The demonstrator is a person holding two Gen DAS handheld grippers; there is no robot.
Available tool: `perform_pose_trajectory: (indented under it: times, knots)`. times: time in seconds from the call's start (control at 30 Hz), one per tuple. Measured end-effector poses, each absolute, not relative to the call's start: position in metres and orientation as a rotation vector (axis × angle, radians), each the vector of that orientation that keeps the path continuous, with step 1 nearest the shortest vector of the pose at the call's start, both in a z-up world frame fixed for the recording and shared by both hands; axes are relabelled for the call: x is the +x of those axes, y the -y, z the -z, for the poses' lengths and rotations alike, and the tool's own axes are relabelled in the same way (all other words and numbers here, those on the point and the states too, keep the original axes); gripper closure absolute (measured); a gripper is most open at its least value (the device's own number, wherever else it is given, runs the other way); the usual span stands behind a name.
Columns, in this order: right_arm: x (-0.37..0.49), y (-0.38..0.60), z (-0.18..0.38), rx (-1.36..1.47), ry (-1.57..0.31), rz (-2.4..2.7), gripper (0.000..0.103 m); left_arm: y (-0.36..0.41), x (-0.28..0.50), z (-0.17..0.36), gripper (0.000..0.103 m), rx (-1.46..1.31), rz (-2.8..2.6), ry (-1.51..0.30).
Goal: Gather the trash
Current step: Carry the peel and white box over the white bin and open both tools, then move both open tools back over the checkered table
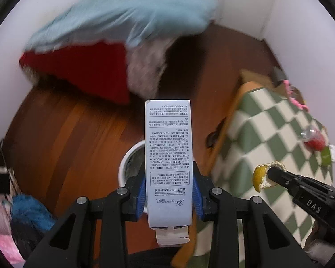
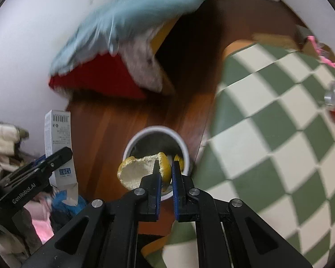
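Observation:
My left gripper (image 1: 168, 185) is shut on a tall white printed carton (image 1: 168, 151), held upright above the floor. Behind the carton stands a white round bin (image 1: 128, 163) on the wooden floor. In the right wrist view my right gripper (image 2: 166, 172) is shut on a piece of yellow citrus peel (image 2: 140, 169), which hangs over the white bin (image 2: 156, 134). Another bit of peel lies inside the bin. The right gripper with the peel (image 1: 262, 176) also shows at the right of the left wrist view, and the left gripper with the carton (image 2: 59, 138) at the left of the right wrist view.
A table with a green-and-white checked cloth (image 2: 279, 122) stands to the right of the bin; a red can (image 1: 313, 138) and a pink cord (image 1: 294, 96) lie on it. Blue, red and grey bedding (image 1: 122, 33) hangs at the back. Clothes (image 1: 26, 214) are piled at the left.

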State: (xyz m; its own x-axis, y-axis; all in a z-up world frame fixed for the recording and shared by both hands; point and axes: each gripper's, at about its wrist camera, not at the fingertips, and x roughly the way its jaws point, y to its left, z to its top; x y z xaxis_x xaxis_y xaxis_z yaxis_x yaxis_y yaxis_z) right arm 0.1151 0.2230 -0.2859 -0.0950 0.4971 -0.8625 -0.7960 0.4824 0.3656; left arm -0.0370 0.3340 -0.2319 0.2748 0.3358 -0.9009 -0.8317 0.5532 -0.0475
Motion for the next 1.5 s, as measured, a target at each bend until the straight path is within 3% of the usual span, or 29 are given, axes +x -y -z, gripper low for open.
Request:
perform_pose_trajectory:
  times: [0.33,0.5,0.53,0.6,0.63,0.67,0.7,0.73,0.8,1.5]
  knots:
    - [0.082,-0.328,0.416,-0.549,-1.425,-1.041,0.094,-0.413,-0.066,0.367,0.069,-0.859,-0.812,-1.161]
    - [0.082,-0.347,0.467,-0.635,-1.477,-1.01,0.094,-0.435,-0.068,0.402,0.065,-0.958,-0.791,-1.185]
    - [0.082,-0.35,0.473,-0.647,-1.487,-1.005,0.093,-0.437,-0.068,0.405,0.057,-0.966,-0.793,-1.185]
    - [0.082,-0.354,0.484,-0.668,-1.509,-1.007,0.093,-0.441,-0.071,0.406,0.032,-0.988,-0.789,-1.172]
    - [0.083,-0.359,0.486,-0.679,-1.511,-1.004,0.087,-0.443,-0.073,0.405,0.013,-0.998,-0.799,-1.163]
    - [0.084,-0.361,0.488,-0.691,-1.509,-0.999,0.08,-0.445,-0.075,0.403,0.008,-1.004,-0.809,-1.159]
    - [0.084,-0.362,0.488,-0.692,-1.508,-1.0,0.057,-0.448,-0.078,0.402,0.008,-1.003,-0.825,-1.159]
    - [0.084,-0.362,0.486,-0.688,-1.505,-1.001,0.026,-0.448,-0.081,0.4,0.008,-0.997,-0.846,-1.159]
    - [0.081,-0.363,0.481,-0.693,-1.499,-1.013,0.005,-0.448,-0.089,0.394,0.008,-0.962,-0.892,-1.159]
    - [0.037,-0.295,0.349,-0.643,-1.339,-1.051,0.0,-0.365,-0.134,0.29,0.008,-0.703,-1.05,-1.085]
